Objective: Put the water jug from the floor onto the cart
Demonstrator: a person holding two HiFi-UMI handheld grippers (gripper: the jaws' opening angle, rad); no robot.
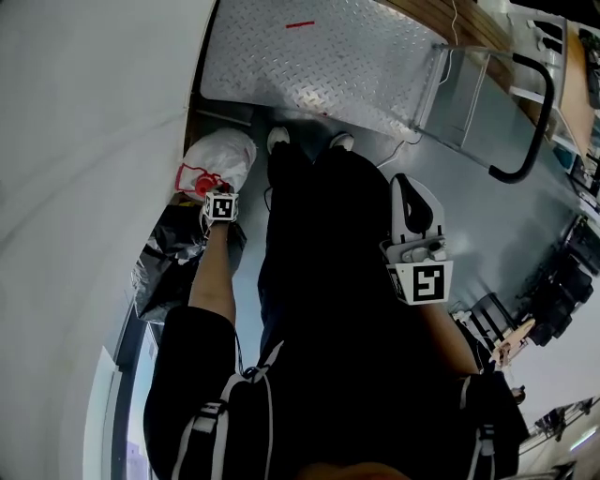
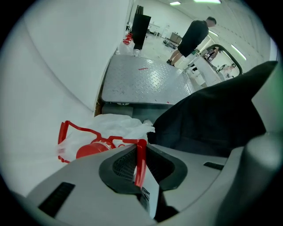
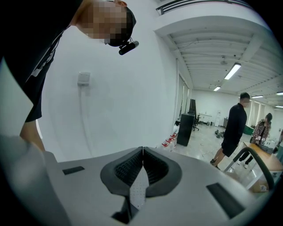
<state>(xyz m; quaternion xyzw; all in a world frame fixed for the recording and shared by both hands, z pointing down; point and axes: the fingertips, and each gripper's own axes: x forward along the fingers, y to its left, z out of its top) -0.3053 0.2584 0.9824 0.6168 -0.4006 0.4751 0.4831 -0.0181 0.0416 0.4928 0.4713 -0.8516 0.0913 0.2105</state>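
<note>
"Left tongs (image 2: pixel 140 154): condition?"

"Pinched on the red handle (image 2: pixel 140 165) of the water jug (image 1: pixel 225 150). The strap runs upright between the two pads, and both pads press on it."

"Location of the jug?"

"Head view, eleven o'clock from the picture's middle. It sits low at the foot of the white wall (image 1: pixel 94 141), at nine o'clock from the person's shoes (image 1: pixel 278 139). Its body is white and its cap (image 2: pixel 90 150) is red. Whether it rests on the floor (image 1: pixel 487 216) or hangs just clear of it cannot be told."

"Right tongs (image 3: pixel 142 152)?"

"Pressed together, pad against pad, with nothing between them. They are held at three o'clock, well apart from the jug."

"The cart (image 1: pixel 319 66)?"

"At twelve o'clock, just beyond the shoes. It has a bare diamond-plate deck, and its black push handle (image 1: pixel 538 122) is at two o'clock."

"Any writing or labels?"

"No lettering is legible on the jug. The deck has a short red stripe (image 1: pixel 300 24). Each marker cube (image 1: pixel 422 281) bears a black-and-white square pattern."

"Other items?"

"A dark crumpled bag (image 1: pixel 169 253) lies along the wall at nine o'clock, just beside the jug."
</note>
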